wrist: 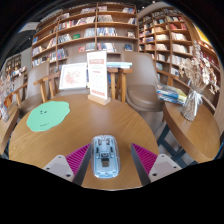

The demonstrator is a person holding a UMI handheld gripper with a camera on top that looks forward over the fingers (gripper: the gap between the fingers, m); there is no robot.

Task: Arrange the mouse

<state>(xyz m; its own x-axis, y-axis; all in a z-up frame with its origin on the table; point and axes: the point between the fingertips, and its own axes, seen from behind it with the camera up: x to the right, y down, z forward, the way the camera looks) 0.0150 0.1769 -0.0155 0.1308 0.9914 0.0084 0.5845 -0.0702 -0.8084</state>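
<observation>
Fingers [105,158] spread wide, gripping nothing; mouse [105,156] sat between them at worktop's [70,135] near edge, gaps either side, long axis along the fingers, green mat [46,117] farther left.

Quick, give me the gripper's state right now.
Gripper: open. The mouse lies on the table between the fingers, with a gap at either side; not gripped.

place: bookshop or library | proof: tall wooden bookshelves [85,30] packed with books across the upper frame, more shelving [165,40] upper right | centre: round wooden table [70,135] with standing display sign [98,78]
</observation>
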